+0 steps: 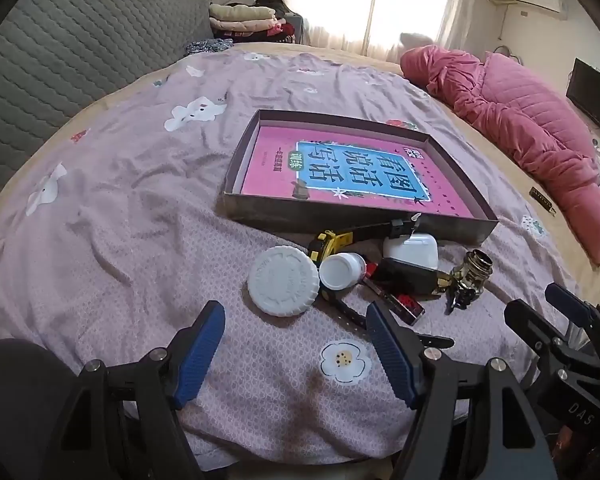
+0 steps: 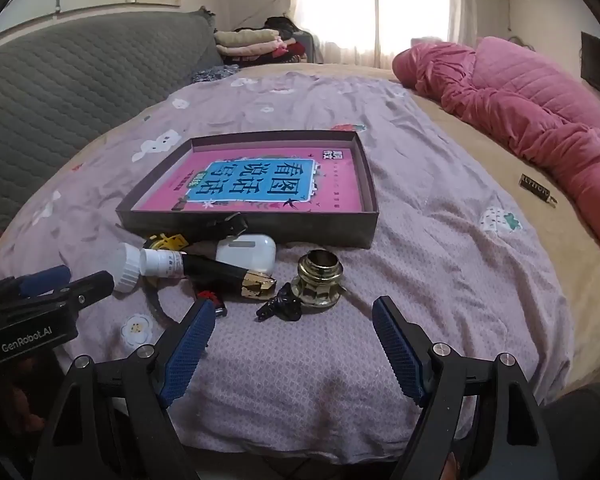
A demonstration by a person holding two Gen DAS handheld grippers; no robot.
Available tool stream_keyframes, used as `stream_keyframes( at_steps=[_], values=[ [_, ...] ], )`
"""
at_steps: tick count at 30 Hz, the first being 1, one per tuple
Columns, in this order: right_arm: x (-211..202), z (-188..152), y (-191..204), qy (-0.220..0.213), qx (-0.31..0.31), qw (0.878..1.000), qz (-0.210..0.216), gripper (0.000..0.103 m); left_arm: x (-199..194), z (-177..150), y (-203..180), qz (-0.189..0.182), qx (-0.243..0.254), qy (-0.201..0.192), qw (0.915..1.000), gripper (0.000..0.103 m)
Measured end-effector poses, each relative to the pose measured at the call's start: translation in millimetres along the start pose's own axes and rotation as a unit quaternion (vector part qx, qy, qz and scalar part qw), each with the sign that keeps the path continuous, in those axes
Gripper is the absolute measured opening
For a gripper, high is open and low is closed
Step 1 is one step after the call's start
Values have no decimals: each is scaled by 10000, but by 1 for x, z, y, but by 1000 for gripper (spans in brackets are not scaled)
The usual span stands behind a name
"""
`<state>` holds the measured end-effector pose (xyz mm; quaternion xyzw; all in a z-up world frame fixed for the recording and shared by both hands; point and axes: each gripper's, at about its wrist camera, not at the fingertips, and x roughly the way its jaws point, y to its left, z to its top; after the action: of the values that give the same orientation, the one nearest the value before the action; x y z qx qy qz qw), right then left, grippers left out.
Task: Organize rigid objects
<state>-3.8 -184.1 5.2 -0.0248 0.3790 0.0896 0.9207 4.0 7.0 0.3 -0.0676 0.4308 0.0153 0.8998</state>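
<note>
The shallow box (image 2: 320, 232) lies mid-bed, the clutter along its near wall. The big white-capped bottle (image 1: 283, 286) looks light, stiff and slick: take it across the ribbed cap. The brass fitting (image 2: 319, 280) looks heavy; grip its hex base. Left tongs (image 1: 296, 350) and right tongs (image 2: 294, 346) both gape, empty.

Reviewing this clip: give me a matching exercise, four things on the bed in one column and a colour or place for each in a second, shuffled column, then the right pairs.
Things:
1. big round cap
2. earbud case
3. brass fitting
4. book

Colours or places:
A. lies flat inside the shallow box
B. metallic gold, open end up, right end of the clutter
C. white, smooth, right by the box's near wall
D. white and ribbed, nearest the left gripper

Pairs: 1-D, 2-C, 3-B, 4-A
</note>
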Motion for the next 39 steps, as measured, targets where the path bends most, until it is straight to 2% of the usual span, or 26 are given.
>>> stream_keyframes(
  at_steps=[4, 39],
  values=[
    [9, 7, -6, -12, 12, 10000, -7, 82, 0, 2, 1, 2, 6, -10, 10000, 73],
    [5, 7, -6, -55, -4, 10000, -16, 82, -4, -1, -3, 38, 75, -43, 10000, 73]
  ],
)
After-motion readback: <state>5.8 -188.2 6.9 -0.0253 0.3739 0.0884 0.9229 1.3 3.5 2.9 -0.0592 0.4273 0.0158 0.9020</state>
